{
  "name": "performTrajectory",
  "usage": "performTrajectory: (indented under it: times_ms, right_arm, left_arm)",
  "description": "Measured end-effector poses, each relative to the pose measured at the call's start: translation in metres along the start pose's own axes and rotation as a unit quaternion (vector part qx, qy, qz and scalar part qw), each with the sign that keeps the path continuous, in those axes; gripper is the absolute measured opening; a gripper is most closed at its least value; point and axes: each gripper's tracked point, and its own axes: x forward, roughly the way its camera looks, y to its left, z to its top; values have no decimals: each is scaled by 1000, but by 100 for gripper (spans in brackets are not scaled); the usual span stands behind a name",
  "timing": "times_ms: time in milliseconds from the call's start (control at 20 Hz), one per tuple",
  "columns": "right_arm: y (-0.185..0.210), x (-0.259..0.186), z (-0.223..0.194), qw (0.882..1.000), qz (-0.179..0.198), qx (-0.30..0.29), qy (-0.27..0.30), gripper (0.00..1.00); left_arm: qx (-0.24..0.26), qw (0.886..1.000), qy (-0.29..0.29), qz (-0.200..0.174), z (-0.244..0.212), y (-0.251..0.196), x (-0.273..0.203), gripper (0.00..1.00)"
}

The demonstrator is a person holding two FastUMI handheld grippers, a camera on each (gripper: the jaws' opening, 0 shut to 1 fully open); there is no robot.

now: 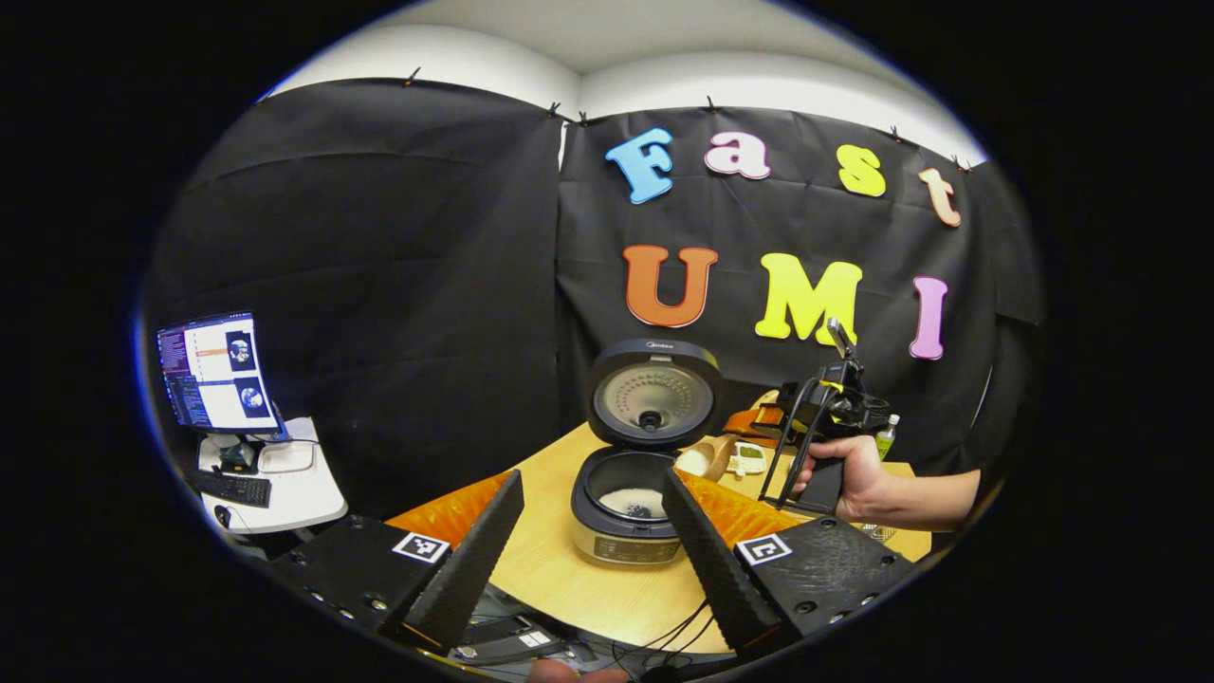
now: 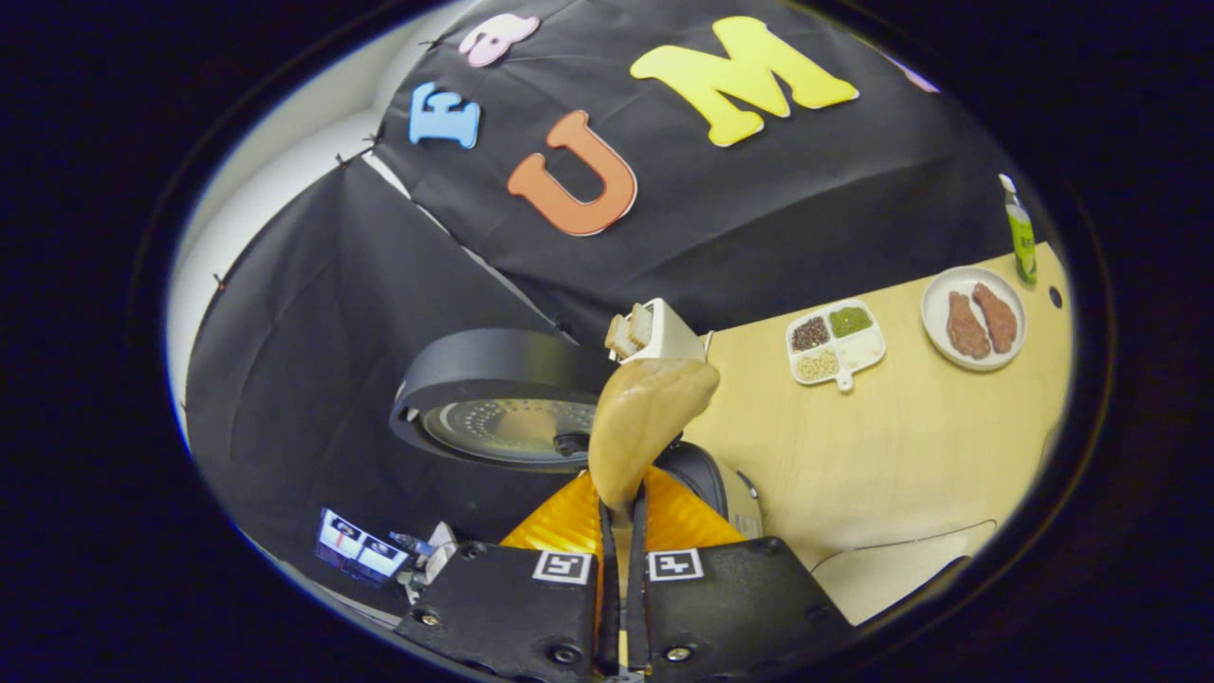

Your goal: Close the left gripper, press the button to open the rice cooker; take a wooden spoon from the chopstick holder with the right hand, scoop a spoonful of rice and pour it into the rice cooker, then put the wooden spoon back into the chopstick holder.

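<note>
The rice cooker (image 1: 626, 531) stands open on the wooden table, its lid (image 1: 651, 394) upright, with white rice in the inner pot (image 1: 631, 500). My left gripper (image 1: 593, 479) is open, its fingers spread on either side of the cooker and well short of it. A hand holds my right gripper (image 1: 825, 413) to the right of the cooker. The right gripper (image 2: 621, 517) is shut on the handle of the wooden spoon (image 2: 645, 417), whose bowl (image 1: 704, 460) hangs by the cooker's right rim. The white chopstick holder (image 2: 659, 337) stands behind the spoon, next to the raised lid (image 2: 503, 408).
A sectioned tray of grains (image 2: 835, 341), a plate with meat pieces (image 2: 977, 318) and a small green bottle (image 2: 1020, 232) sit on the table's right part. An orange mat (image 1: 446, 507) lies under the cooker. A monitor (image 1: 218, 375) and keyboard stand on a white side table far left.
</note>
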Motion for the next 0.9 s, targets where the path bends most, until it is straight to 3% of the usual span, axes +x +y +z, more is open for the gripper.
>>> performTrajectory:
  times_ms: [500, 900]
  right_arm:
    - [8, 23, -9, 994, -29, -104, 7, 8]
    - [30, 25, -4, 971, -28, -235, -16, 8]
  left_arm:
    - [-10, 999, 4, 36, -2, 16, -4, 95]
    - [-21, 999, -11, 44, 2, 20, -8, 95]
